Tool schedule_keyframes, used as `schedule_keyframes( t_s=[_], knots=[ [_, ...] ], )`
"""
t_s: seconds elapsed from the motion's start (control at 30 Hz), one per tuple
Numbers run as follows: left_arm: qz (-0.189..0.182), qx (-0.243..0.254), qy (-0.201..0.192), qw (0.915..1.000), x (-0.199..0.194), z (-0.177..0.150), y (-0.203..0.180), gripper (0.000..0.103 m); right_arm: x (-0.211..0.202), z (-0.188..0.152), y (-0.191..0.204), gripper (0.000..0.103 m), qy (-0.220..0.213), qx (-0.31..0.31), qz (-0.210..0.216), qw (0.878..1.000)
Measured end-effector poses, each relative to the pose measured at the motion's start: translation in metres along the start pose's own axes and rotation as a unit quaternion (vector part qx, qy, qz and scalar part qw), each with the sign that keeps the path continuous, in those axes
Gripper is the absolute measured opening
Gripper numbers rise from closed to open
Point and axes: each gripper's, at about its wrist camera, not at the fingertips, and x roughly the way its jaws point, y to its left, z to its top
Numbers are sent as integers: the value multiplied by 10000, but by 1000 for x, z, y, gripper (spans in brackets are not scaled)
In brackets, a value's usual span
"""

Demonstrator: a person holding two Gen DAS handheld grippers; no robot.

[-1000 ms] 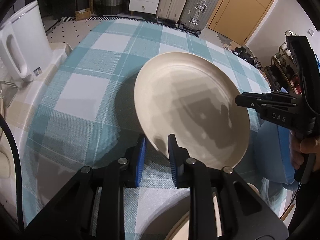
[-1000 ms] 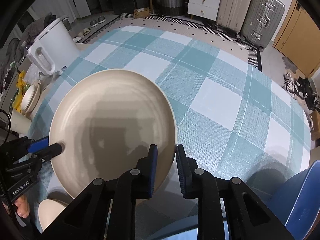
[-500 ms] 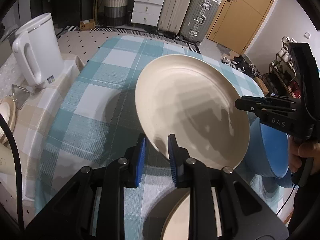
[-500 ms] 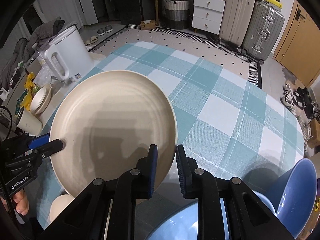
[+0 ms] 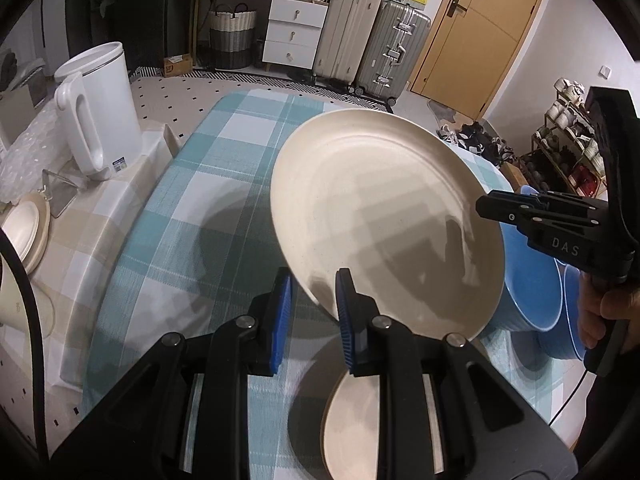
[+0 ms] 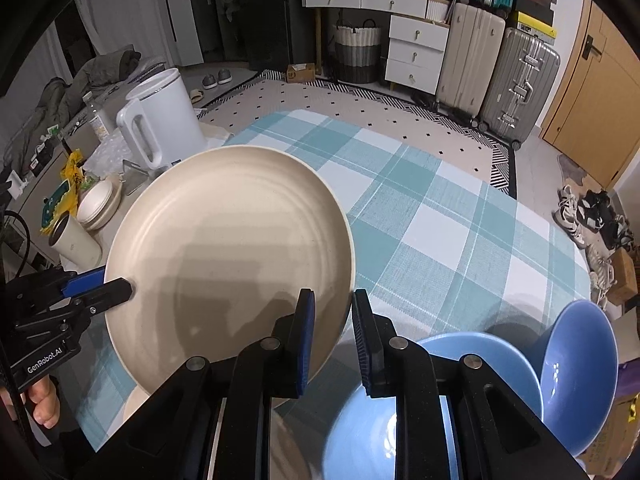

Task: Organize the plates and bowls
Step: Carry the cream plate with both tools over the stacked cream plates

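A large cream plate point(image 5: 384, 220) point(image 6: 228, 256) hangs tilted above the checked tablecloth, held by two opposite edges. My left gripper point(image 5: 314, 292) is shut on its near rim; in the right wrist view the left gripper point(image 6: 116, 286) pinches the plate's left edge. My right gripper point(image 6: 330, 308) is shut on the other rim, and in the left wrist view the right gripper point(image 5: 486, 204) grips the plate's right edge. Another cream plate point(image 5: 352, 420) lies on the table below. Blue bowls point(image 6: 440, 400) point(image 5: 532, 280) sit at the near right.
A white kettle point(image 5: 100, 108) point(image 6: 160, 116) stands on a side surface to the left, with stacked cream dishes point(image 6: 100, 200) and a cup point(image 6: 74, 242) nearby. The teal checked table point(image 6: 440, 220) stretches ahead. Suitcases, drawers and a door stand beyond.
Both grippers have risen and pulled back with the plate between them. The lower cream plate and the blue bowls have come further into view beneath.
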Motion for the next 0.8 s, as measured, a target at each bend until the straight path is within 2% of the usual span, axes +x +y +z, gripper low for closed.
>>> schedule_keyframes(
  t_s=[0.27,0.8],
  knots=[
    [-50,101,-82,9999,-25,-21,-7,19,-25,-23,11,20,-148,-1,-15,9999],
    [-75,350,-117,9993,-48,-65,-20,19,-62,-77,27,20,-430,104,5,9990]
  ],
)
